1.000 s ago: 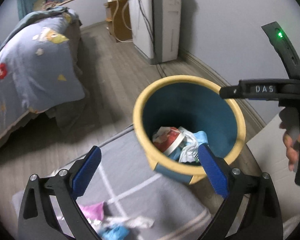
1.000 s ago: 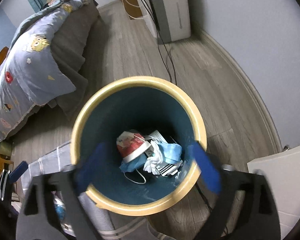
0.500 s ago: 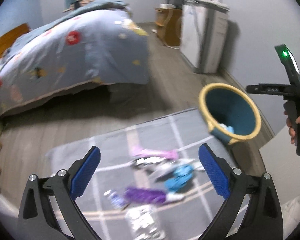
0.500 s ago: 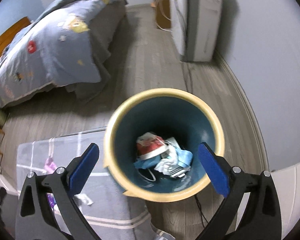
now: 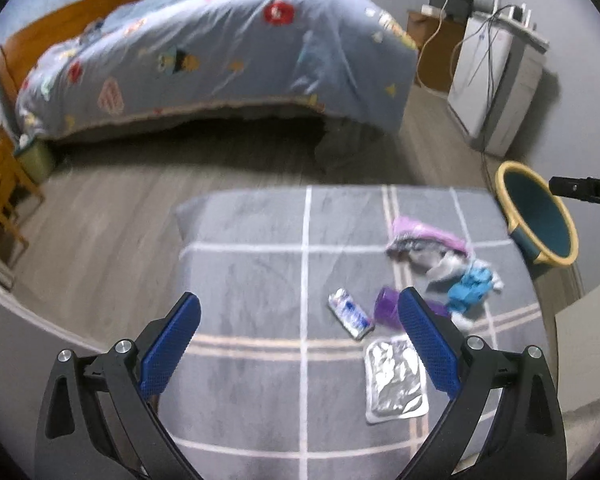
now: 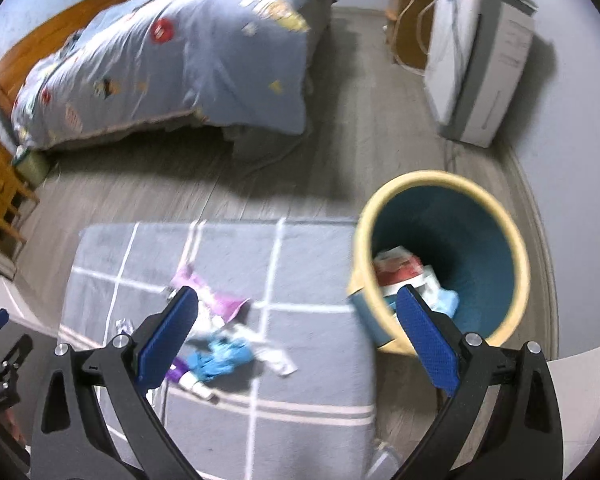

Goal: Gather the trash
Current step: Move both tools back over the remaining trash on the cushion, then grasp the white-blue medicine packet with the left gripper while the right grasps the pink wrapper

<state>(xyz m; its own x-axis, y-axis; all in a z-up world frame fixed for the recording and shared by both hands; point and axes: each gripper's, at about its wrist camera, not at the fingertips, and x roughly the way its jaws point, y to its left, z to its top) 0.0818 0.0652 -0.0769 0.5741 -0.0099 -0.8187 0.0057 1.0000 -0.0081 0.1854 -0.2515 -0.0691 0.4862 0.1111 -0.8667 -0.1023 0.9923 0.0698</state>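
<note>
Trash on rug (image 5: pixel 260 264), silver tube (image 5: pixel 350 313) lengthwise toward bed, both grippers' jaws spread, empty.

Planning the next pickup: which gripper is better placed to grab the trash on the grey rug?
Left. The left gripper hangs open over the rug, the silver foil pouch near its right finger. The right gripper, also open, points toward the yellow-rimmed blue bin.

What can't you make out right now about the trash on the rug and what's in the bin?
- Purple item: left wrist view, partly behind the left gripper finger; type unclear.
- Trash bin: left wrist view, contents hidden by its tilt.
- Bin contents: right wrist view, motion-blurred, partly behind the right gripper finger.
- Blue wad: blurred; material unclear.
</note>
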